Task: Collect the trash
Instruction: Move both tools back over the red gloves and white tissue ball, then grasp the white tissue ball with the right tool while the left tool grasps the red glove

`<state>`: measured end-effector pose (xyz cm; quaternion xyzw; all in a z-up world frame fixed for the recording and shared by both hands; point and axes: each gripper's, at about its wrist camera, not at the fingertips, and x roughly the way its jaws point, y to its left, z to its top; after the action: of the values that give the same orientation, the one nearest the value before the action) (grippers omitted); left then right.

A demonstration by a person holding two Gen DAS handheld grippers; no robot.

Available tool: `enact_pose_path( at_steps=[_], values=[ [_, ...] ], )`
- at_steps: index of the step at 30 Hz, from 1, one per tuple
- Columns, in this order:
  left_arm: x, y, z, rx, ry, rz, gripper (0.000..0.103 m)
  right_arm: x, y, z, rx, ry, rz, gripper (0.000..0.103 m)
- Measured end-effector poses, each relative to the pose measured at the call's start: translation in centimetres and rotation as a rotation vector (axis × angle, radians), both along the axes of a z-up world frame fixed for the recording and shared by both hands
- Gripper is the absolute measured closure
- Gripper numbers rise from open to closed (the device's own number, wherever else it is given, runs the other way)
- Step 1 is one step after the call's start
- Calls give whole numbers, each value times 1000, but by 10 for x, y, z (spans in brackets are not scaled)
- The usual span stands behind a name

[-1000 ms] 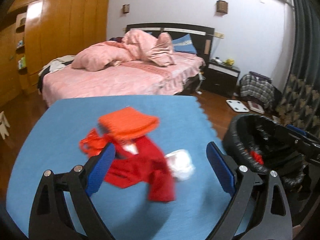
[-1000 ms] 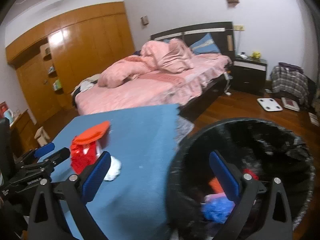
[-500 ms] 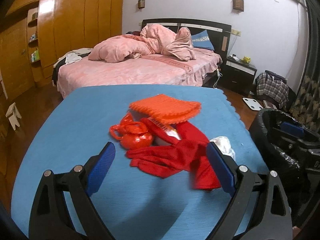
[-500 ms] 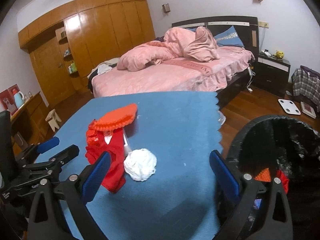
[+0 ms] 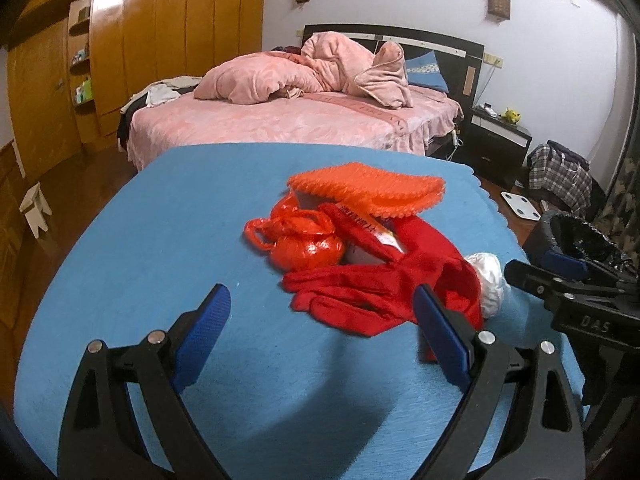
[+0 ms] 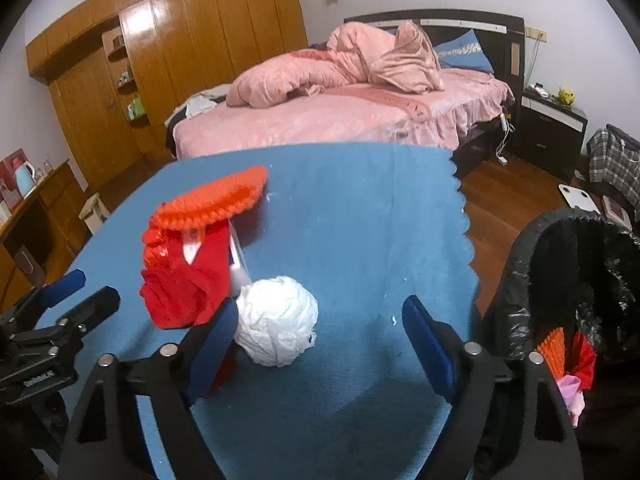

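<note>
On the blue tablecloth (image 5: 160, 240) lies a pile of trash: an orange knitted piece (image 5: 366, 188), a knotted red plastic bag (image 5: 304, 240), a red glove (image 5: 380, 284) and a white crumpled ball (image 5: 488, 280). My left gripper (image 5: 324, 320) is open just short of the glove, with nothing between its fingers. My right gripper (image 6: 320, 336) hovers low over the white ball (image 6: 276, 320). Its jaws are closing. The ball sits between them beside the left finger, and the right finger is well clear of it. The red glove (image 6: 184, 288) and the orange piece (image 6: 216, 200) lie behind it.
A black-lined trash bin (image 6: 560, 260) stands right of the table with orange, red and pink scraps inside. A pink bed (image 5: 300, 120) is behind the table, with wooden wardrobes at the left, a dark nightstand (image 5: 500, 140), and a scale and bags on the floor at the right.
Both grippers have come lower and closer to the pile. The right one has swung left from over the bin to the white ball, and its jaws have narrowed a little.
</note>
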<state>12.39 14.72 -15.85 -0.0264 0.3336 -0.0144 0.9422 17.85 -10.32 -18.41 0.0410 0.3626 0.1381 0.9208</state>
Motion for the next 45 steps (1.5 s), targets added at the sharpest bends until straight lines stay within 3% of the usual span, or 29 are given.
enact_pose_path(
  at_steps=[14, 17, 22, 37, 41, 45],
  values=[
    [4, 0, -10, -11, 18, 7, 13, 10, 24, -21, 4, 75, 68, 30],
    [6, 1, -13, -15, 30, 11, 13, 12, 29, -25, 8, 97, 95, 37],
    [8, -1, -15, -14, 39, 6, 13, 11, 35, -27, 33, 112, 152, 62],
    [24, -19, -23, -48, 81, -30, 14, 0, 4, -18, 45, 75, 48, 63],
    [33, -26, -29, -62, 119, -51, 26, -2, 0, -21, 43, 79, 43, 63],
    [39, -36, -36, -61, 160, -98, 52, -2, 0, -23, 37, 80, 44, 63]
  ],
)
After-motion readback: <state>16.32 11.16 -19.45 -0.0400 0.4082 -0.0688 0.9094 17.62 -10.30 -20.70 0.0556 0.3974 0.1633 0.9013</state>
